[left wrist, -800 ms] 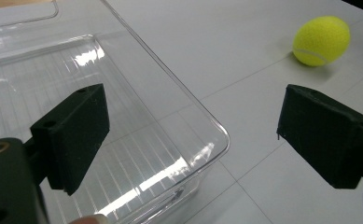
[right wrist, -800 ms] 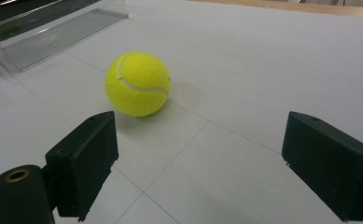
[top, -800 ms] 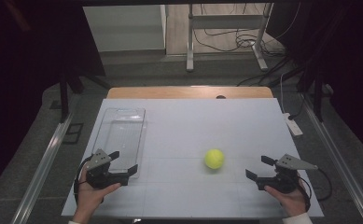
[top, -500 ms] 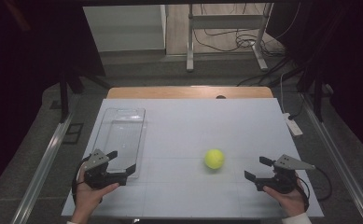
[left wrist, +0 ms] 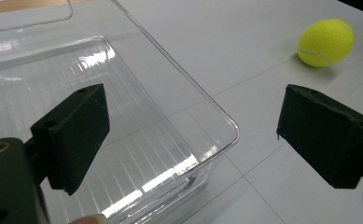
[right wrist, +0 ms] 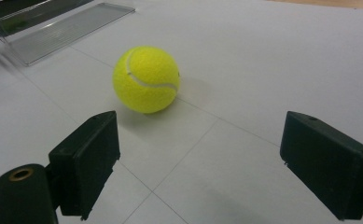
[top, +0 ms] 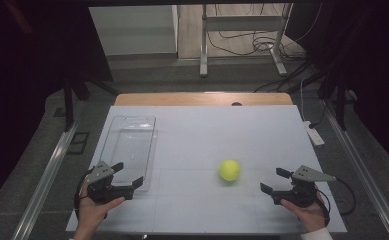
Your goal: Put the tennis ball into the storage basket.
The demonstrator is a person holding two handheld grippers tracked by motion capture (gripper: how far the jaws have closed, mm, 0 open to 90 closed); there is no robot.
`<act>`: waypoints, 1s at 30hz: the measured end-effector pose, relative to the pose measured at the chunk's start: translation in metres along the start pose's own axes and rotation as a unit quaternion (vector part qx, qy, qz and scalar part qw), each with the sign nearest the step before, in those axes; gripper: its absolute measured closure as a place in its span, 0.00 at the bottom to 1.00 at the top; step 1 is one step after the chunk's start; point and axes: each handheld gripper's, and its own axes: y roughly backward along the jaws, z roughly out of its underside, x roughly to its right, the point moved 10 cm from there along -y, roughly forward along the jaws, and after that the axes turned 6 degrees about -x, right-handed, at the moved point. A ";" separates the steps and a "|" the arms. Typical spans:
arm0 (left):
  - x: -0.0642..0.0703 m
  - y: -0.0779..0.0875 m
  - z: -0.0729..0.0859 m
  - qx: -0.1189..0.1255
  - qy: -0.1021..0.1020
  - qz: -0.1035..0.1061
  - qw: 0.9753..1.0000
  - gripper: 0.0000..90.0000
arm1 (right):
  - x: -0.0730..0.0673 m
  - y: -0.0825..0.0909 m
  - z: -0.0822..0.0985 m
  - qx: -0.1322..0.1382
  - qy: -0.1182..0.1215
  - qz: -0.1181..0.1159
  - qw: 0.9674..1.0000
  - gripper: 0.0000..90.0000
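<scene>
- The tennis ball lies on the white table, right of the middle and toward the near edge, touching nothing but the tabletop
- The right gripper sits at the near right of the table, held in the person's right hand; its jaws stand wide apart and point left toward the ball, with bare table between them
- In the right gripper view the tennis ball lies just beyond the released jaws, a little left of the gap's middle, clear of both pads
- The left gripper sits at the near left, held in the left hand; its jaws are spread, gripping nothing, and reach over the near end of the clear plastic tray
- In the left gripper view the clear plastic tray lies under and beyond the jaws, its near right corner showing between them; whether a pad touches the rim I cannot tell
- The tray is a long, see-through box with a ribbed floor, running near to far along the left side of the table, well apart from the ball
- From the left gripper the tennis ball shows far off to the right, on bare table
</scene>
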 end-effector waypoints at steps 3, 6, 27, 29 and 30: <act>0.002 -0.001 -0.001 0.000 -0.002 0.000 1.000 0.11 | 0.001 0.000 0.000 0.001 -0.002 -0.001 1.000 0.13; 0.003 0.000 -0.001 0.000 -0.003 0.001 1.000 0.11 | 0.002 0.000 0.000 0.002 -0.002 -0.002 1.000 0.14; 0.016 0.000 -0.007 -0.005 -0.019 0.007 1.000 0.11 | 0.001 0.000 0.000 0.003 -0.002 -0.003 1.000 0.14; 0.018 0.000 -0.011 -0.002 -0.016 0.012 1.000 0.11 | 0.001 0.000 0.001 0.002 -0.003 -0.005 1.000 0.14; 0.018 -0.001 -0.012 -0.002 -0.014 0.013 1.000 0.11 | 0.001 0.001 0.001 0.003 -0.002 -0.004 1.000 0.14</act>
